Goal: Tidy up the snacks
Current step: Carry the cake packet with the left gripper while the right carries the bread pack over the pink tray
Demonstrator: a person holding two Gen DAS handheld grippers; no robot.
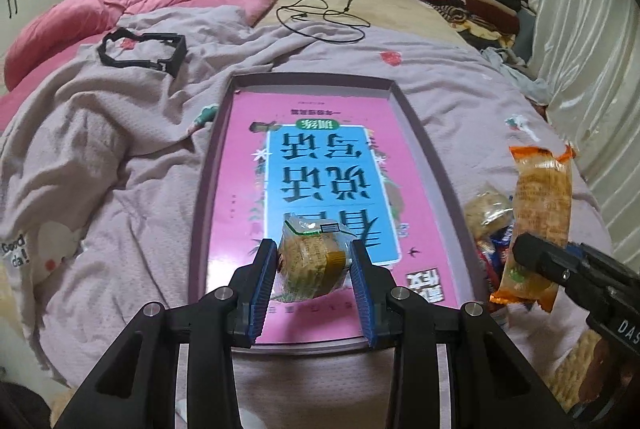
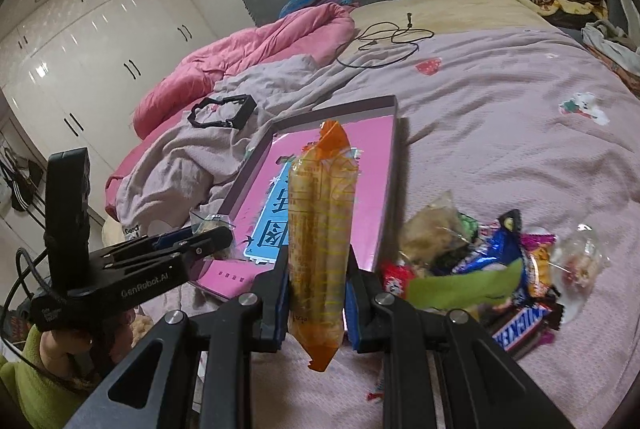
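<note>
Bed: a lilac blanket (image 1: 120,157) covers the bed and carries everything; the tray sits in its middle, and all places below are given from that tray.
Tray: a shallow lilac-rimmed tray (image 1: 420,165) with a pink and blue printed sheet lying flat inside it; its long axis runs away from both cameras.
Snack pile: loose snacks (image 2: 500,269) lie heaped on the blanket just beside the tray's right rim, among them a blue candy bar wrapper, a green wrapper and clear-wrapped cakes.
Right tool: the right tool (image 2: 318,293) is closed on the long orange packet (image 2: 320,233), gripping it near its lower end, held up just outside the tray's right rim and near its near corner.
Long packet look: clear film with orange sealed ends, pale stick biscuits inside; its long axis stands about upright, roughly across the pads.
Left tool: the left tool (image 1: 314,281) has its pads against both sides of a small wrapped cake (image 1: 312,261), over the tray's near end; whether the cake rests on the sheet I cannot tell.
Cake look: round, tan, in crinkled clear film with a green-edged label.
Key relation: the tray lies ahead and left of the right tool, so the packet likely needs tipping flat along the tray's long axis.
</note>
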